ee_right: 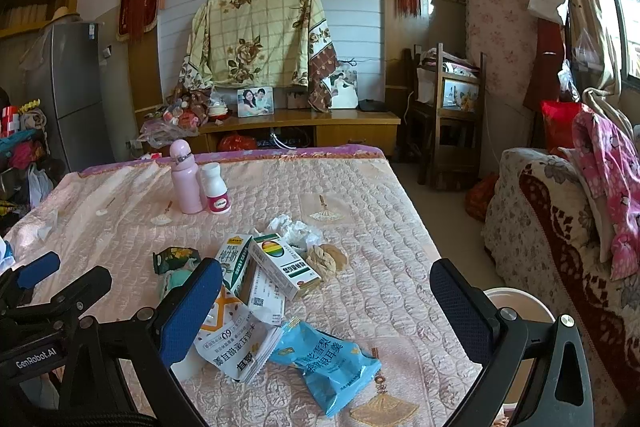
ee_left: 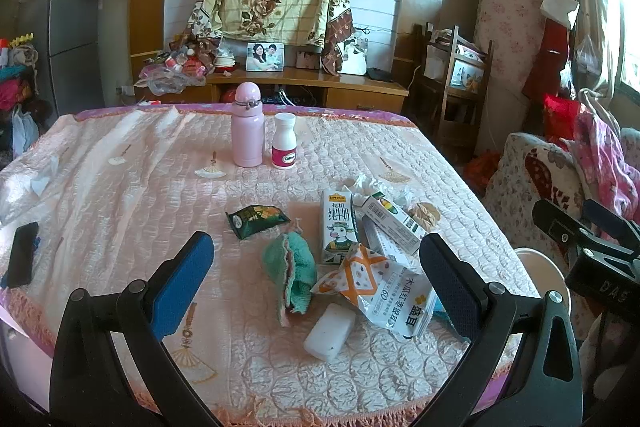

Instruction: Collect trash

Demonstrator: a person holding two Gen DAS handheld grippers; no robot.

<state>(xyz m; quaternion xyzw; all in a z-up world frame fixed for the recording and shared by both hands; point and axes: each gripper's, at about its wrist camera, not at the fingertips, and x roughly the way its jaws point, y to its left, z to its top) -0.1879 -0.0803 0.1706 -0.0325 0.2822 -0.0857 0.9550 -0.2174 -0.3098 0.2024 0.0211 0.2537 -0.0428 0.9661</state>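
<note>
Right wrist view puts the right gripper [ee_right: 326, 311] low over the near edge of the quilted table [ee_right: 380, 195], jaws spread wide and holding nothing. Directly between its fingers lies the blue snack wrapper [ee_right: 326, 363], flat on the cloth, touching the white-and-orange packet [ee_right: 236, 343] to its left. Behind them sit the milk carton [ee_right: 234, 261], the medicine box [ee_right: 286, 265] and a wad of crumpled tissue [ee_right: 294, 229]. The white bin [ee_right: 516, 303] waits just off the table's right edge. The left gripper [ee_left: 316, 275] is also wide open and empty, hovering above the green cloth [ee_left: 290, 267]. Smart play here, I'd say: drop onto the blue wrapper's raised middle and pinch only its film, not the quilt or the neighbouring packet.
</note>
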